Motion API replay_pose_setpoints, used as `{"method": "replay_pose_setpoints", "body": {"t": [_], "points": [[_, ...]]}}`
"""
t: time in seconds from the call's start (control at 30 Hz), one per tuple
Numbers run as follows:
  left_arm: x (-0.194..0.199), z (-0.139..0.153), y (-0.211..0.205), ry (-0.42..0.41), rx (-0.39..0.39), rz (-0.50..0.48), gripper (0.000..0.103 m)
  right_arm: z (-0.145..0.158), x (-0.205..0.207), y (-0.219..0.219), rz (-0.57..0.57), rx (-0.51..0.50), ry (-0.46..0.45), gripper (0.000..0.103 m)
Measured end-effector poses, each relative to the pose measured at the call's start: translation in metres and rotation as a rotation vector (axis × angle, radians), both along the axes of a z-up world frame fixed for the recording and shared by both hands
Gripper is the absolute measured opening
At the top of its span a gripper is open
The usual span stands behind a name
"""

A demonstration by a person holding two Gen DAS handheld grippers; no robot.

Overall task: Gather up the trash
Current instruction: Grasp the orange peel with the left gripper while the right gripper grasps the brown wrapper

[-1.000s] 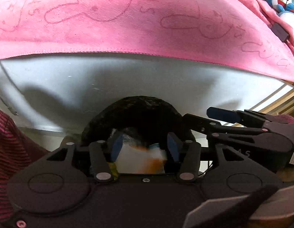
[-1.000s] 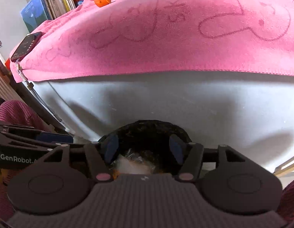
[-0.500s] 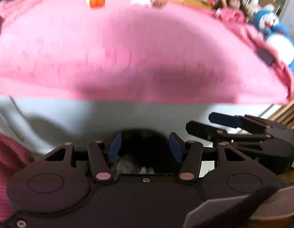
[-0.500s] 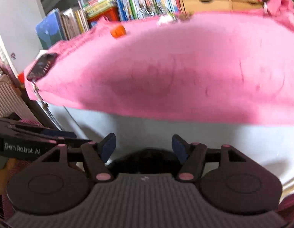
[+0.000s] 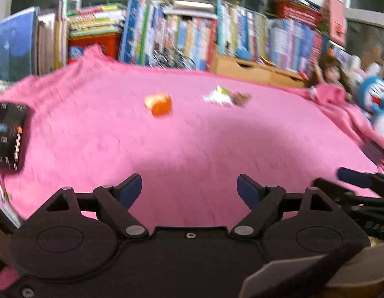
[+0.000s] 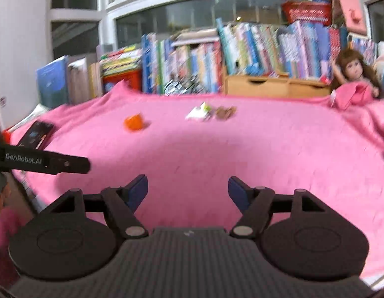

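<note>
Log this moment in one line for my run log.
left tool: open, empty | right tool: open, empty | orange scrap, wrapper scraps: on pink cloth

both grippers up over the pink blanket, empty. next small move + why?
Probably advance the left gripper toward the orange scrap. Both it and the right gripper are open and hold nothing. The scrap lies apart on the pink blanket, nearer than the white wrapper and brown bits beside it, and left of centre, so the left side seems the shorter reach.

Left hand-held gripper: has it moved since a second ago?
Yes. The left hand-held gripper has risen: earlier it faced the table's white side below the pink blanket edge; now it looks across the blanket top.
</note>
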State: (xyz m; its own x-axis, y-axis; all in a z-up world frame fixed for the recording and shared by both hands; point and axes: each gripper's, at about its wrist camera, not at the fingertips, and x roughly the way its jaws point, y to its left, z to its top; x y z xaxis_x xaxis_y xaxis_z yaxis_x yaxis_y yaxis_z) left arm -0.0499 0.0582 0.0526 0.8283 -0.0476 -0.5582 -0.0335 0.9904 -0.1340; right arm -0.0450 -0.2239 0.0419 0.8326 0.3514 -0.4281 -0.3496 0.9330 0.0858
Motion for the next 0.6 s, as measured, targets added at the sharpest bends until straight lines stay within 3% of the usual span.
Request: {"method": "replay_pose_setpoints", "body": {"t": [0.23,0.37,0.6], "points": [[0.089,0.003,0.011,-0.059,-0.003,0.059,0.087,0.015,0.094,-0.007,-0.127,0.004,0.013,0.082],[0.137,-0.004,0.009,-0.079,0.031,0.076,0.089,0.012,0.158,-0.007,-0.154,0.053,0.107,0.082],[0.199,-0.027,0.029,-0.064,-0.107,0.186,0.094,-0.007,0.247,0.010,-0.178,0.084,0.211,0.082]]}}
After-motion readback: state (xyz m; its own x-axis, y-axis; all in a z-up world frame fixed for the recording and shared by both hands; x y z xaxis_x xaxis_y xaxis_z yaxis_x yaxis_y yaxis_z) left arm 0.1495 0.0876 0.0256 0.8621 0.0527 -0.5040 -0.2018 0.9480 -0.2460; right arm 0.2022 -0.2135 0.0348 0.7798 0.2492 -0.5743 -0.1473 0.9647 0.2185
